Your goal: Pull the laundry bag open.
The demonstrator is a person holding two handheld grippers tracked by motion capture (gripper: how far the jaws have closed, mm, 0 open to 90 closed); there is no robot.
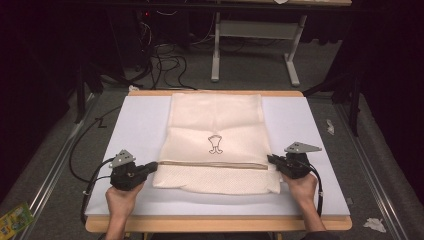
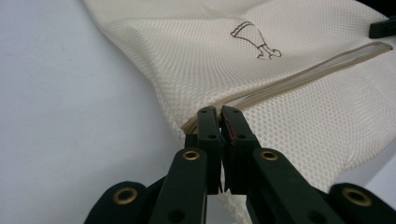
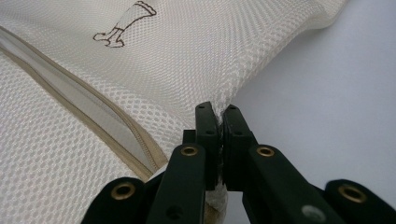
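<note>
Flat on the white board (image 1: 135, 125), a cream mesh bag (image 1: 216, 125) with tan zipper (image 1: 215, 164), each side edge clamped in a claw: left claw (image 1: 152, 167), right claw (image 1: 271, 159).

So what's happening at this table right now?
A person at the table holds a two-jaw gripper in each hand and is working on a cream mesh laundry bag lying flat on the white mat. The left gripper is shut on the bag's left edge, right where the beige zipper ends. The right gripper is shut on the opposite edge, near the zipper's other end. The bag lies flat, and its near part below the zipper looks folded over.
</note>
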